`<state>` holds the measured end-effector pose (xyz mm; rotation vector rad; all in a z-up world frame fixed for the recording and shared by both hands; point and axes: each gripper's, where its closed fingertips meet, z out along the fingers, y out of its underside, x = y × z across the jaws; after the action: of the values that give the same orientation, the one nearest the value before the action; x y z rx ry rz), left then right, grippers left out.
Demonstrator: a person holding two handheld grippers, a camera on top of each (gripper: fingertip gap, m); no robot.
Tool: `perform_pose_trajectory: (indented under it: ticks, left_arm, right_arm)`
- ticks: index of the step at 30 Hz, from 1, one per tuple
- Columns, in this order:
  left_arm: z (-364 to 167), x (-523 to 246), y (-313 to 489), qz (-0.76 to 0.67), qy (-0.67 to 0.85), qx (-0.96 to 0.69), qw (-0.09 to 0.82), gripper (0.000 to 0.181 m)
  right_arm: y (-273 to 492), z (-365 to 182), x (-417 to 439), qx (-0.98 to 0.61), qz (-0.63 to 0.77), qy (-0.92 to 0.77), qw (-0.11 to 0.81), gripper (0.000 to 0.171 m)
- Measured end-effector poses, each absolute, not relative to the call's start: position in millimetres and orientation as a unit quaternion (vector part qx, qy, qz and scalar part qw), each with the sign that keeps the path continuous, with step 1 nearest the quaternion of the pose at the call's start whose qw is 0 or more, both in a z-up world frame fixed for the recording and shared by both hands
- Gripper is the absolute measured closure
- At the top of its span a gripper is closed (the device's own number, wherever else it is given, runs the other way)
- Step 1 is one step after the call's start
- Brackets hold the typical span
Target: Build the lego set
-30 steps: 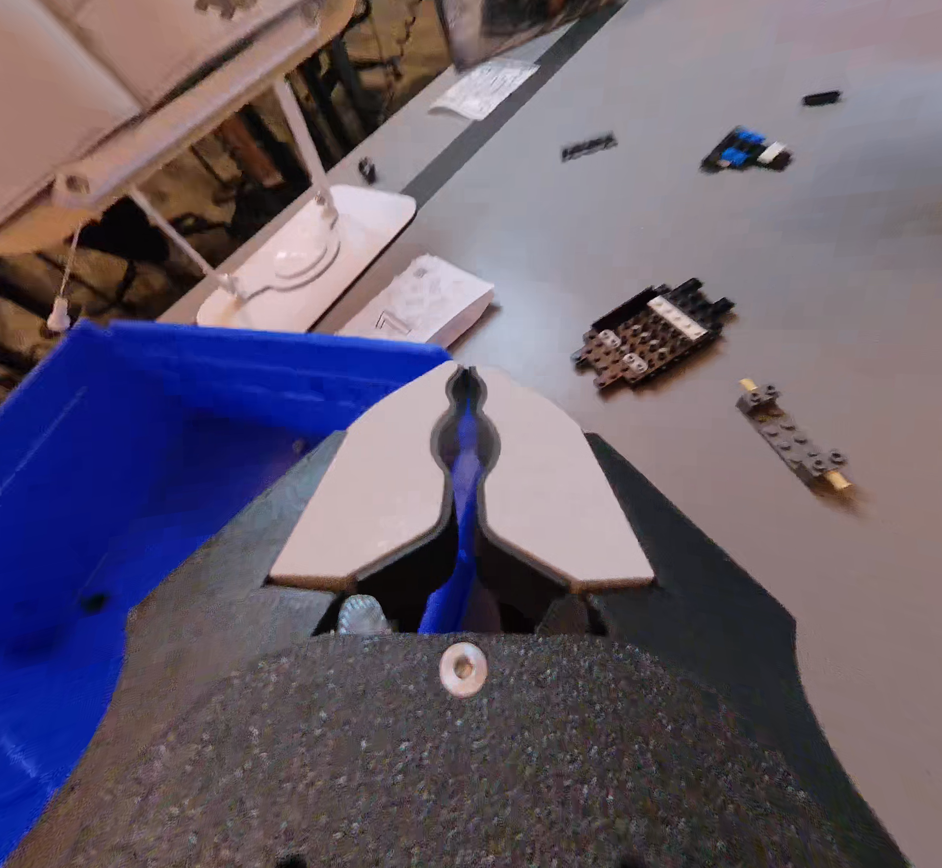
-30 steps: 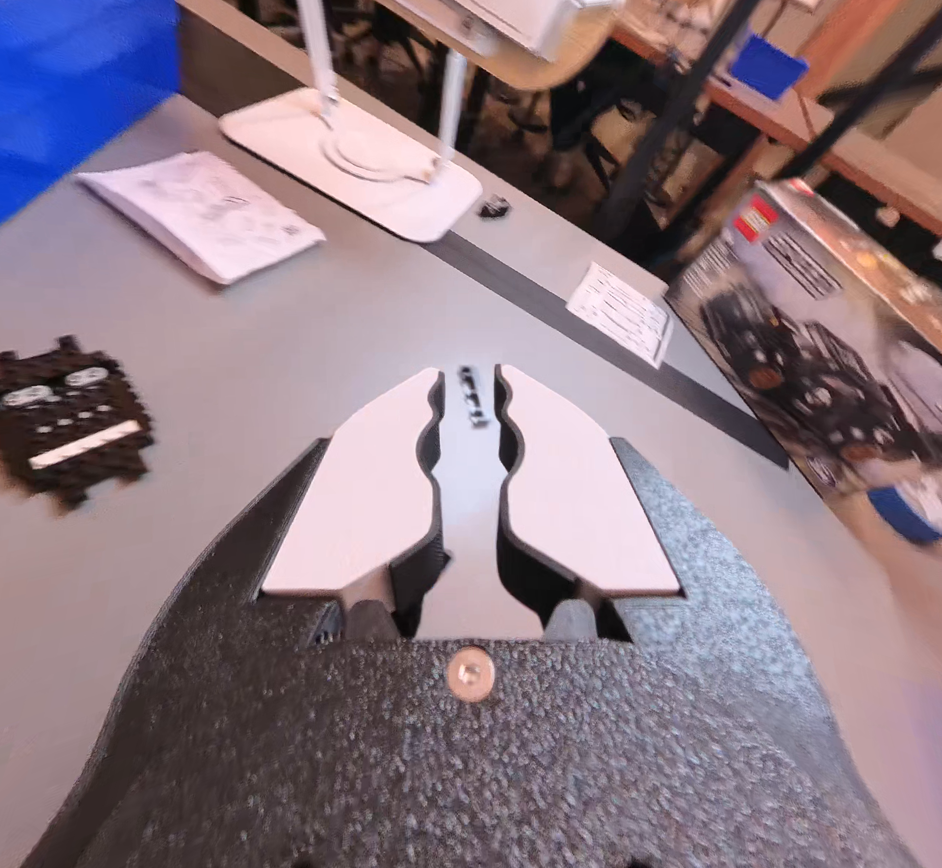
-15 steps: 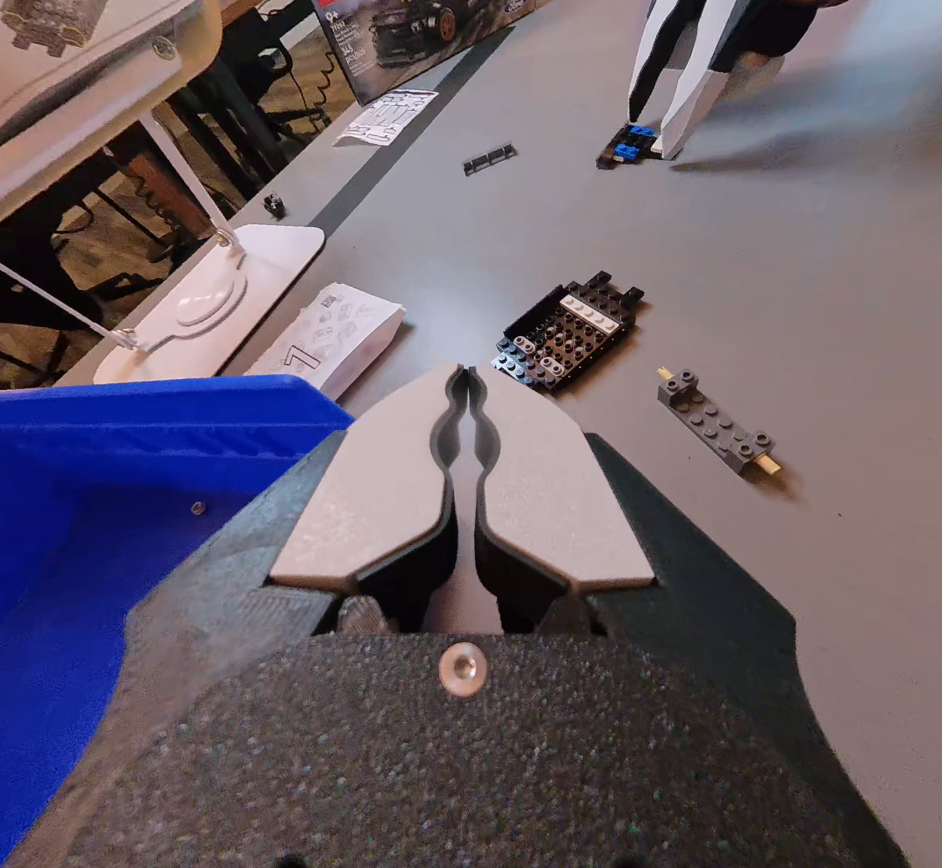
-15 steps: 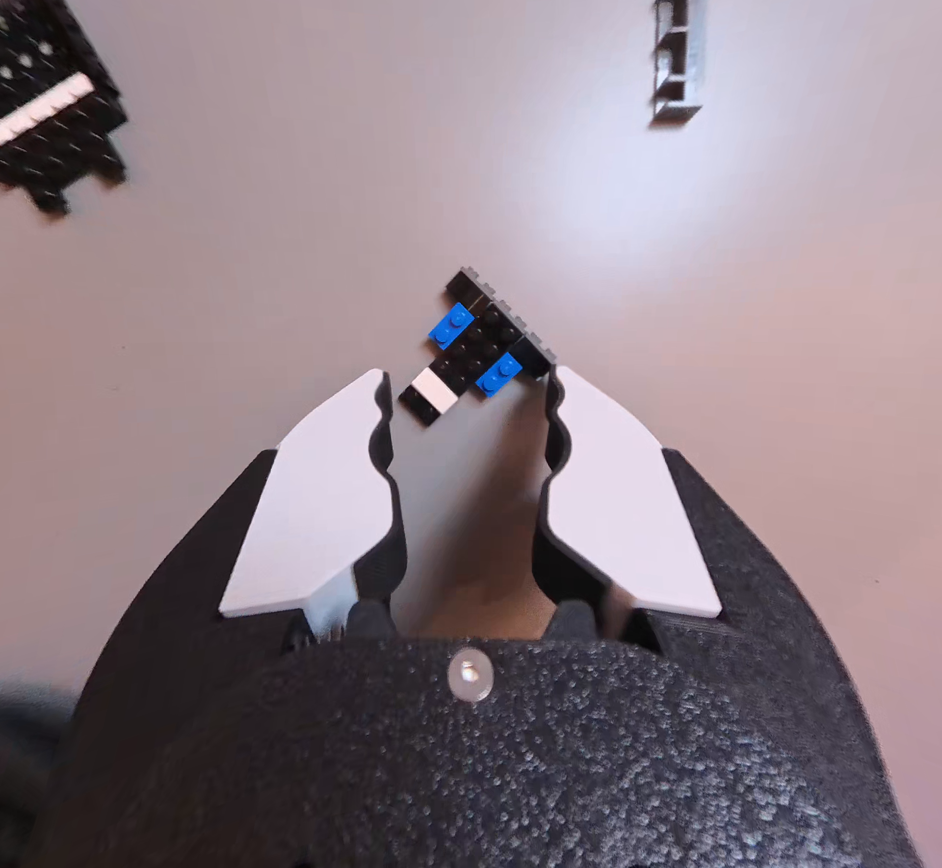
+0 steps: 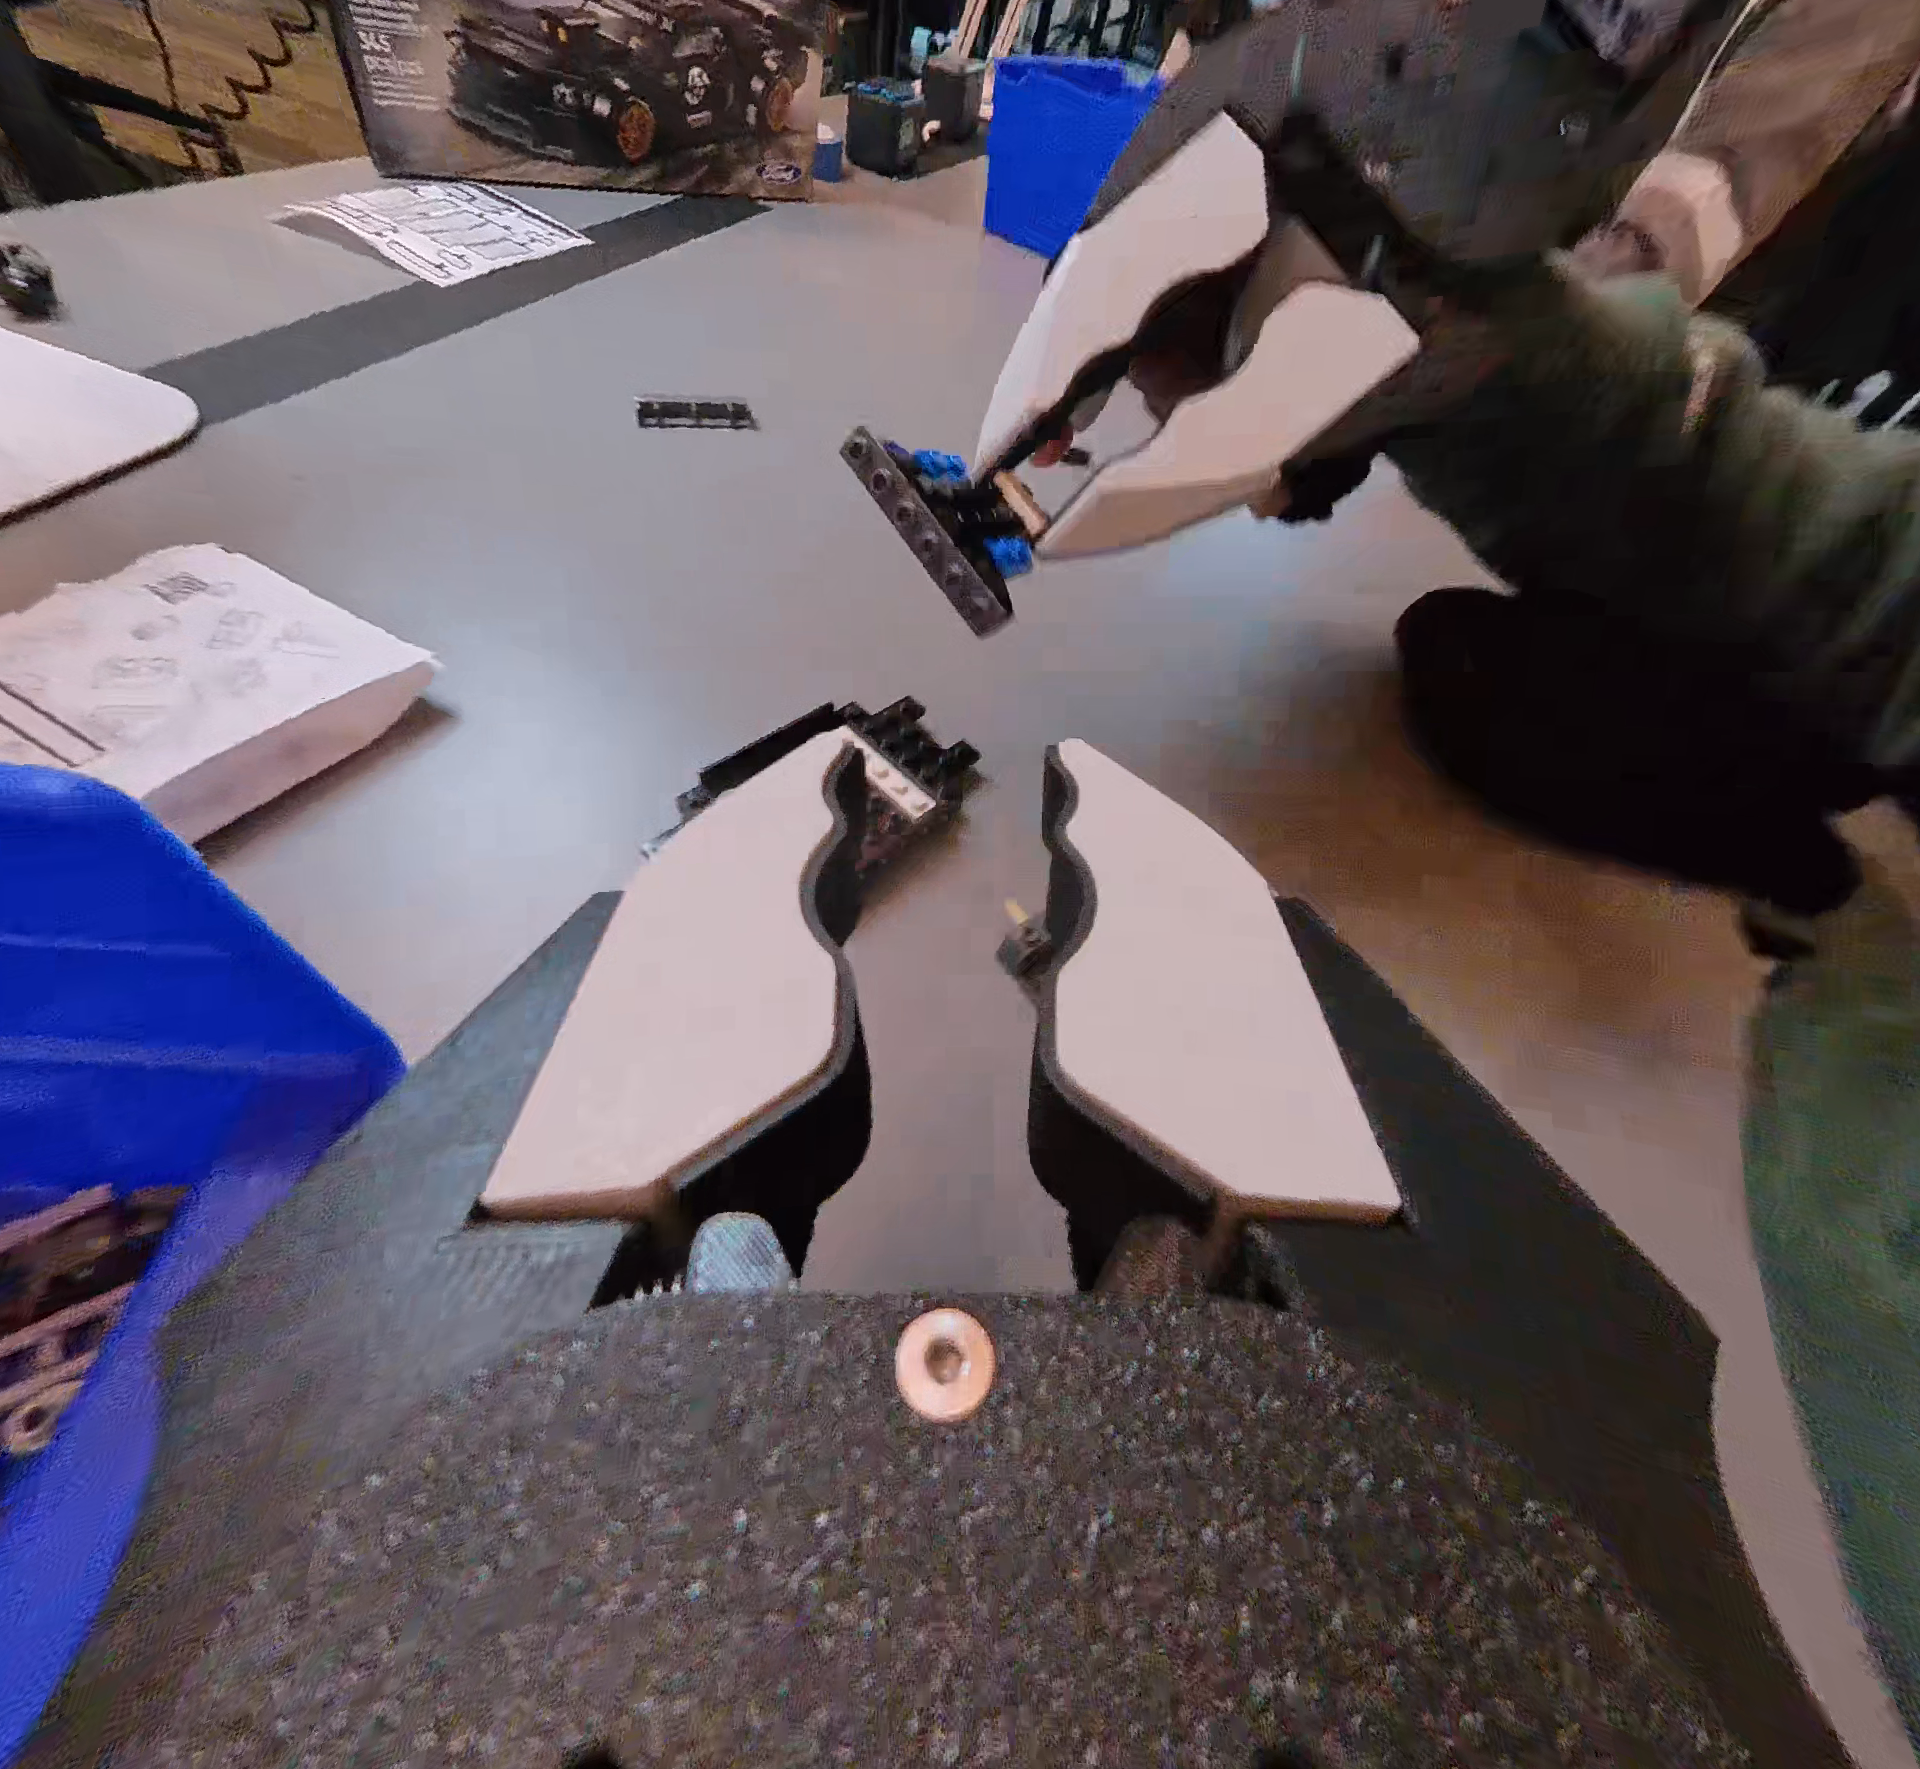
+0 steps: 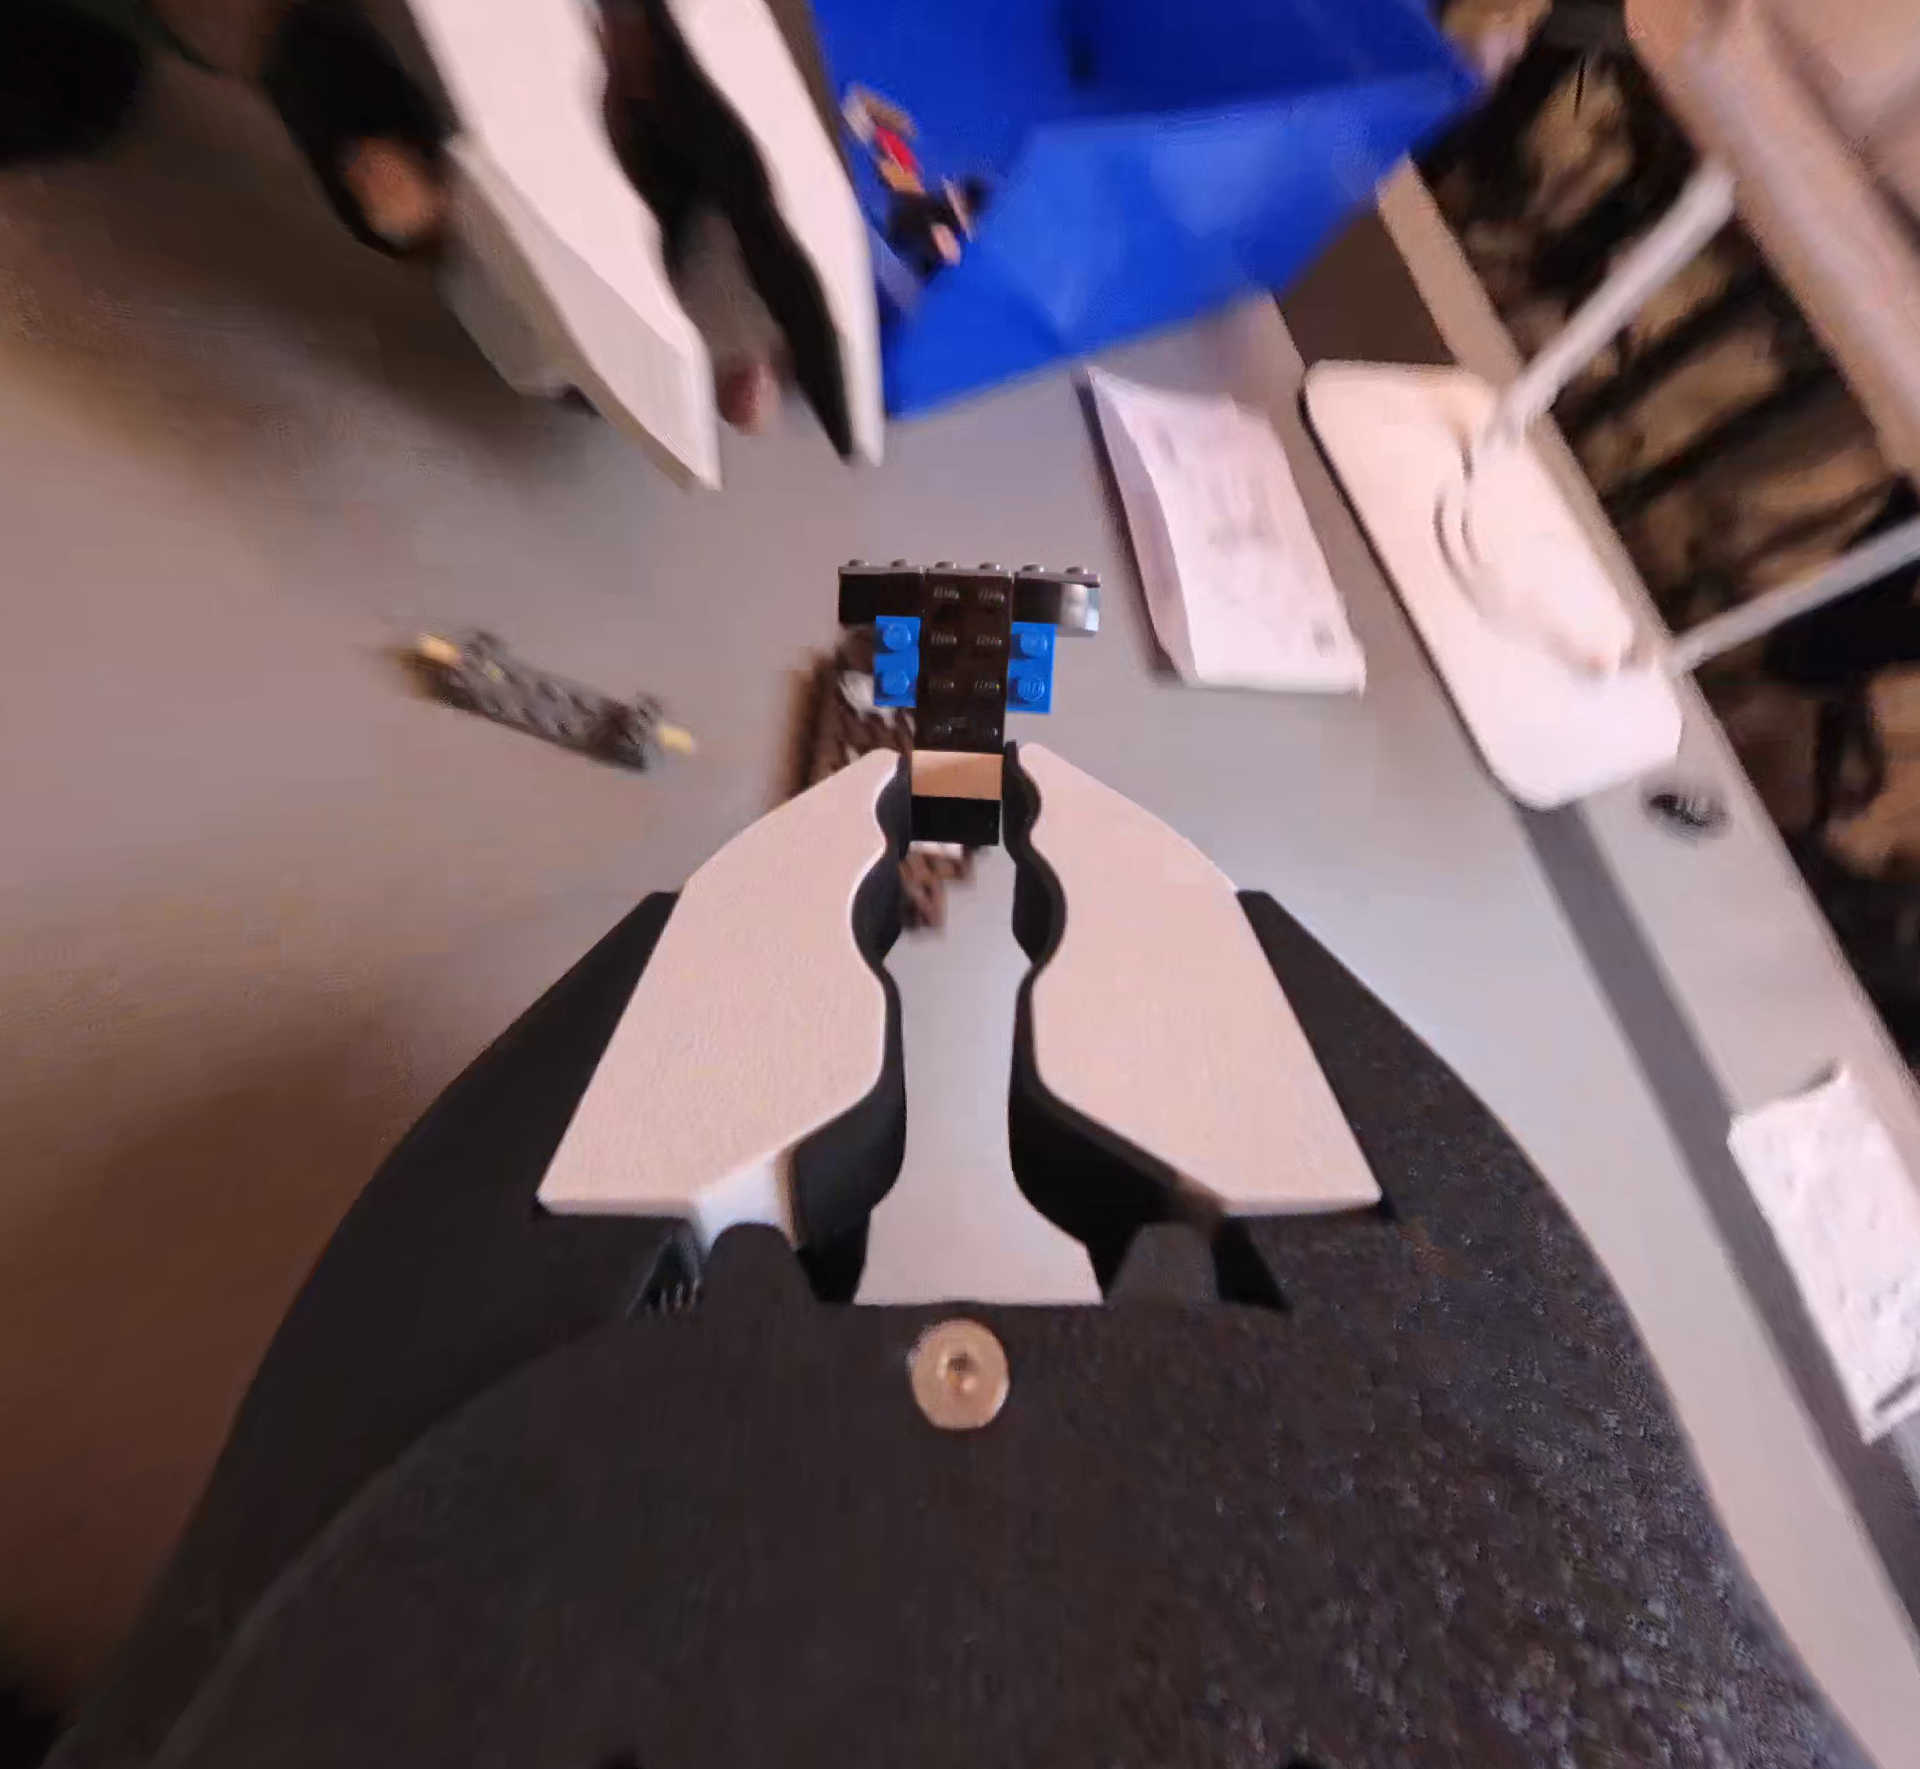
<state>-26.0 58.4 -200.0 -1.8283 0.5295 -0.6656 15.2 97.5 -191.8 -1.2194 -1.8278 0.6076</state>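
My right gripper (image 6: pixel 958 774) is shut on the end of a small black brick assembly with two blue plates (image 6: pixel 961 659), held in the air above the grey table (image 6: pixel 312 888). In the left wrist view this gripper (image 5: pixel 1023 504) and the assembly (image 5: pixel 930 530) hang above the table's middle. My left gripper (image 5: pixel 951 763) is open and empty, low over the table. A flat black studded plate (image 5: pixel 904 774) lies under its left fingertip, partly hidden. A grey axle piece (image 5: pixel 1023 940) shows beside its right finger. My left gripper (image 6: pixel 784 462) also shows in the right wrist view.
A blue bin (image 5: pixel 156 992) with parts stands at the left. An instruction booklet (image 5: pixel 177 670), a white lamp base (image 5: pixel 62 410), a sheet (image 5: pixel 436 218), a toy box (image 5: pixel 582 26) and a small black piece (image 5: pixel 694 413) sit farther off. A second blue bin (image 5: pixel 1060 140) stands behind. Tip to tip, the grippers are about 7 cm apart. Between my left fingertips and the grey axle piece (image 5: pixel 1023 940) there is roughly 7 cm. Seen from the right wrist view (image 6: pixel 652 718) as well.
My left gripper let go of the blue bin's rim, swung right and opened. My right gripper closed on the black and blue assembly and lifted it off the table.
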Motion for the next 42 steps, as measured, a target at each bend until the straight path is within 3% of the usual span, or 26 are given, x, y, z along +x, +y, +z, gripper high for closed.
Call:
perform_pose_trajectory:
  ticks: [3, 6, 18, 20, 22, 29, 35, 42]
  left_arm:
    - [-187.4, -22.2, 55.7, -0.383, 0.166, -0.747, 0.517, 0.143]
    - [-184.2, -20.7, 48.2, -0.458, 0.147, -0.733, 0.480, 0.164]
    - [-214.8, -31.1, 48.7, -0.482, 0.082, -0.789, 0.372, 0.168]
    - [-243.6, -56.7, 61.3, -0.382, 0.067, -0.838, 0.385, 0.169]
    - [-229.7, -61.4, 59.8, -0.430, 0.039, -0.815, 0.386, 0.168]
    - [-203.8, -63.1, 61.2, -0.383, 0.081, -0.796, 0.461, 0.169]
    - [-231.2, -61.1, 51.5, -0.374, 0.100, -0.836, 0.390, 0.169]
    - [-242.2, -63.2, 50.5, -0.346, 0.126, -0.848, 0.382, 0.169]
  right_arm:
    - [63.0, -185.8, -5.7, -0.420, 0.226, -0.757, 0.447, 0.155]
    - [46.0, -188.5, -18.0, -0.386, 0.203, -0.769, 0.467, 0.155]
    - [50.8, -213.9, -27.6, -0.331, 0.044, -0.792, 0.512, 0.155]
    - [31.2, -185.1, -30.1, -0.305, 0.096, -0.769, 0.554, 0.155]
    - [21.4, -158.5, -27.4, -0.300, 0.121, -0.751, 0.576, 0.155]
    - [40.8, -211.9, -15.2, -0.431, 0.249, -0.752, 0.431, 0.155]
    - [44.8, -243.0, -27.7, -0.483, 0.249, -0.753, 0.371, 0.155]
    - [51.5, -263.7, -27.2, -0.522, 0.239, -0.750, 0.329, 0.155]
